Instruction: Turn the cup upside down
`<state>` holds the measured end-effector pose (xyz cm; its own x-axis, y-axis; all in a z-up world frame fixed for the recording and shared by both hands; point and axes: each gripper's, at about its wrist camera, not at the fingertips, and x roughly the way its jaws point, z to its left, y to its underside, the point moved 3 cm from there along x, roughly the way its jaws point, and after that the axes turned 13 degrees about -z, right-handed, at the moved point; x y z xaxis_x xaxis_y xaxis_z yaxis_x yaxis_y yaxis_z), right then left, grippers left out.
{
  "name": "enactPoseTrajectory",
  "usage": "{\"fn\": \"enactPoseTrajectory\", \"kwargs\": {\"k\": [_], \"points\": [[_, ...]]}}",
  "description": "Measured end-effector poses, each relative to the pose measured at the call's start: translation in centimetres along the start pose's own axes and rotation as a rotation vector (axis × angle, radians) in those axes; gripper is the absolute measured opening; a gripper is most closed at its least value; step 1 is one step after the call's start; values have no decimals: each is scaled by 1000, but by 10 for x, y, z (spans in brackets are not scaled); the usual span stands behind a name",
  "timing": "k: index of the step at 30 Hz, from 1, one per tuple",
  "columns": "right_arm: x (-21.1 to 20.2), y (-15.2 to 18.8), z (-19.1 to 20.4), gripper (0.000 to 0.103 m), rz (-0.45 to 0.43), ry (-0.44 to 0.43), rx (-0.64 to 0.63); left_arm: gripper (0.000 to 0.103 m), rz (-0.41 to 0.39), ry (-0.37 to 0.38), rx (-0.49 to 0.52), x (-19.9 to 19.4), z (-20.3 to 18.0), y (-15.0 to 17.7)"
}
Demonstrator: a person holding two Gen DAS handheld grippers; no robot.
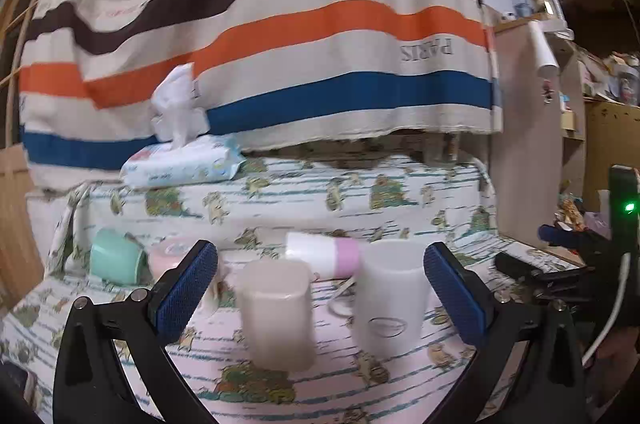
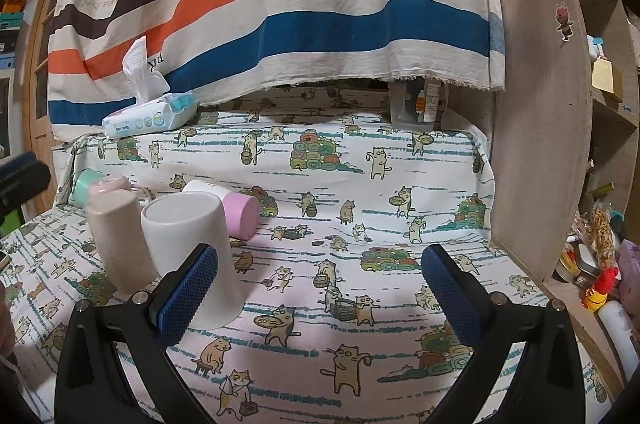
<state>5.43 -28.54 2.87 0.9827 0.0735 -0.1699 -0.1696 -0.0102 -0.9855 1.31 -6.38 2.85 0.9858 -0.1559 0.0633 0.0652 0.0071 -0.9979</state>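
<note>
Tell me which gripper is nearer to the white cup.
Probably the right. The right gripper has its left finger right in front of the white cup, overlapping its base. The left gripper frames it between open fingers, slightly back.

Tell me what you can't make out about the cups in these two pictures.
- Beige cup: left wrist view, motion blur hides its rim, so which end is up is unclear.
- Mint cup: right wrist view, mostly hidden behind the pink cup.
- White cup: right wrist view, its lower side is covered by the right gripper finger.
</note>
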Motion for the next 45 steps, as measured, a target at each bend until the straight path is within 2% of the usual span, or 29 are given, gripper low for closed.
{"fn": "enactPoseTrajectory", "kwargs": {"k": [4, 11, 17, 21, 24, 28, 45], "points": [[0, 0, 2, 103, 1, -22, -2, 103, 5, -54, 13, -2, 15, 12], [0, 0, 4, 103, 2, -38, -3, 103, -4, -89, 58, -6, 25, 23], [0, 0, 4, 103, 3, -38, -3, 103, 54, -75, -19, 3, 38, 30], [0, 0, 4, 103, 2, -38, -3, 103, 149, -81, -51, 16, 43, 40], [0, 0, 4, 103, 3, -38, -3, 103, 136, -87, -39, 12, 40, 40], [0, 0, 4, 103, 3, -38, -3, 103, 158, -92, -17, 15, 36, 43], [0, 0, 4, 103, 3, -38, -3, 103, 156, -110, -22, 14, 41, 43]]}}
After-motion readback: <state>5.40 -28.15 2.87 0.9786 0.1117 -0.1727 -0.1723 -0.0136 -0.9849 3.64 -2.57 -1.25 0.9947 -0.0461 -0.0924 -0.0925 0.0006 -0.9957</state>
